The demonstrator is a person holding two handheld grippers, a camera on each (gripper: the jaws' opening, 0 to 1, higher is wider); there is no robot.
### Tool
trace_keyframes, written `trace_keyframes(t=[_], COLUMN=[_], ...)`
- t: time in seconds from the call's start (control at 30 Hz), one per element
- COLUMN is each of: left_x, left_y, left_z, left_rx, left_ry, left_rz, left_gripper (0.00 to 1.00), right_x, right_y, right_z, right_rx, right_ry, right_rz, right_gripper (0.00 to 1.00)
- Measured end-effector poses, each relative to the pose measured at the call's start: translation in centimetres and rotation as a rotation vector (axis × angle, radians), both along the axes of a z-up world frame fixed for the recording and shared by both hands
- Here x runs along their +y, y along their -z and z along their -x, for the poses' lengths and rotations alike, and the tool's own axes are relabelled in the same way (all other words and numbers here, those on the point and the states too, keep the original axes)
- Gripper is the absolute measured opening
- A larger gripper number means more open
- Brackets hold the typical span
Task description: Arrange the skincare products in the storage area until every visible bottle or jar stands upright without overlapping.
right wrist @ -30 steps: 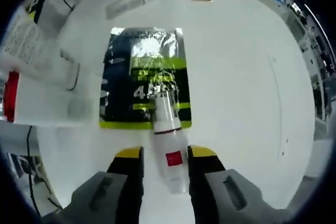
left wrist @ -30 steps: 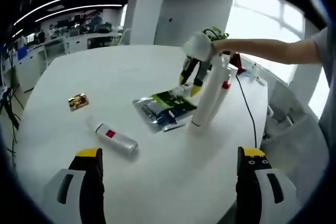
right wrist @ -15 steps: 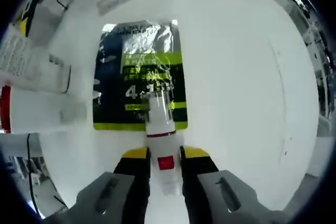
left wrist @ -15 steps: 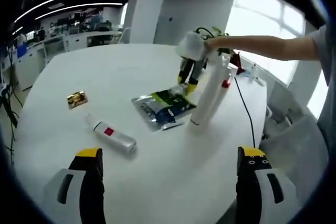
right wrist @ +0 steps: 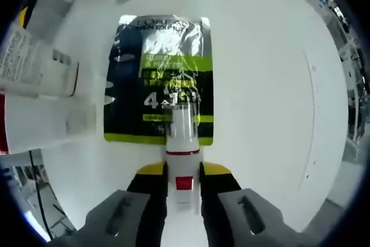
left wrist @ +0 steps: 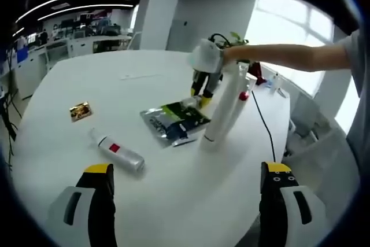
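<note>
In the right gripper view my right gripper [right wrist: 183, 170] is shut on a small white bottle [right wrist: 182, 143] with a red label; the bottle's clear cap points out over a black, green and silver sachet [right wrist: 159, 79]. In the left gripper view that gripper [left wrist: 199, 93] reaches down beside two tall white tubes [left wrist: 222, 111] that stand upright, touching each other. Another white bottle with a red label [left wrist: 115, 150] lies on its side at the left. My left gripper [left wrist: 188, 201] hangs open above the near table edge, holding nothing.
The round white table [left wrist: 87, 79] carries a small gold packet [left wrist: 79, 110] at the far left. A person's arm [left wrist: 289, 56] comes in from the right. A black cable [left wrist: 263, 125] runs along the right side. The tall tubes [right wrist: 34, 102] stand close to the left of my right gripper.
My right gripper's jaws have come together on the small bottle, which lay loose between them a second ago. The left gripper view has shifted slightly; its jaws stay open.
</note>
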State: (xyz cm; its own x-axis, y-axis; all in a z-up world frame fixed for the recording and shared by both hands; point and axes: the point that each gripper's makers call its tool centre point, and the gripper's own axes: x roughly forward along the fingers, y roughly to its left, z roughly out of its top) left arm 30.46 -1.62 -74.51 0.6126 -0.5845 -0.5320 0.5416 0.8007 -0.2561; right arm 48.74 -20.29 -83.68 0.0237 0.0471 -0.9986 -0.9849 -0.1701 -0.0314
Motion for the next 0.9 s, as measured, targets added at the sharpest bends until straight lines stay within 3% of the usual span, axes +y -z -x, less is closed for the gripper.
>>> trace_keyframes(t=[0.07, 0.27, 0.5, 0.9], left_x=[-0.1, -0.5, -1.0, -1.6], left_y=[0.0, -0.3, -0.5, -1.1], left_z=[0.0, 0.1, 0.2, 0.5], left_rx=[0.000, -0.001, -0.004, -0.019], left_ry=[0.005, 0.005, 0.021, 0.039], left_rz=[-0.001, 0.023, 0.034, 0.038], left_gripper=[0.98, 0.97, 0.96, 0.99], right_x=[0.1, -0.1, -0.3, -1.6], right_y=[-0.1, -0.2, -0.6, -1.3], right_z=[1.1, 0.7, 0.2, -0.8], right_rx=[-0.016, -0.042, -0.128, -0.300], right_ry=[0.018, 0.067, 0.133, 0.355], right_rz=[0.011, 0.002, -0.029, -0.254], right_gripper=[0.21, 0.20, 0.19, 0.18])
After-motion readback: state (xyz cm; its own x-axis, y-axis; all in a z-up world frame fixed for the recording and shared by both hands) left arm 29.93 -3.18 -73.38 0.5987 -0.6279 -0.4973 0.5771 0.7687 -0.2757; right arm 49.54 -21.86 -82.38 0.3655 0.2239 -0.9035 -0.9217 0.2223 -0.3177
